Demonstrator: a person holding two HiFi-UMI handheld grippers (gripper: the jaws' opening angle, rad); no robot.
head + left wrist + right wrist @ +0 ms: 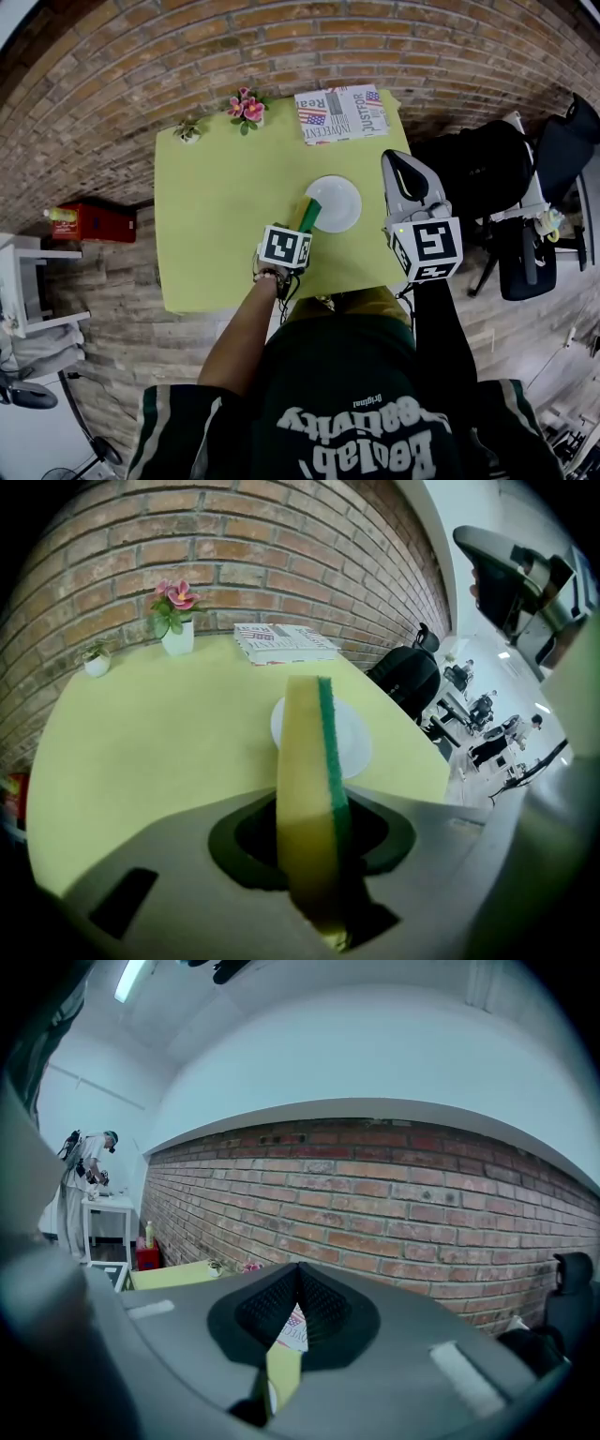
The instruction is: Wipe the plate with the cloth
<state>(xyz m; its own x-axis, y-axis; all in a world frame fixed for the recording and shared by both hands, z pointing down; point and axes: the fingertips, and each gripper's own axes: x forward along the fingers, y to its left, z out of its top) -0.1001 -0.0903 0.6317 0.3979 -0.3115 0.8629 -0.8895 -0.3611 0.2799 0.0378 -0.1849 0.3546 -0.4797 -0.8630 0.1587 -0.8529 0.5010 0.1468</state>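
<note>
Round white plate (341, 199) (356, 747): lies flat on the lime-green desk (211, 216) (150, 752), just toward 3 o'clock from the desk's middle.

Yellow foam sponge with green scouring face (309, 215) (307, 780): clamped upright in the left tongs (303, 227) (314, 855), its tip at the plate's 8 o'clock rim; contact cannot be told.

The right tongs (405, 178) (298, 1274): tips pressed together on nothing, held off the desk's 3 o'clock edge.

Printed magazine (340, 114) (284, 641): at the desk's 1 o'clock.

Pink potted flower (247, 109) (174, 616): at 12 o'clock.
</note>
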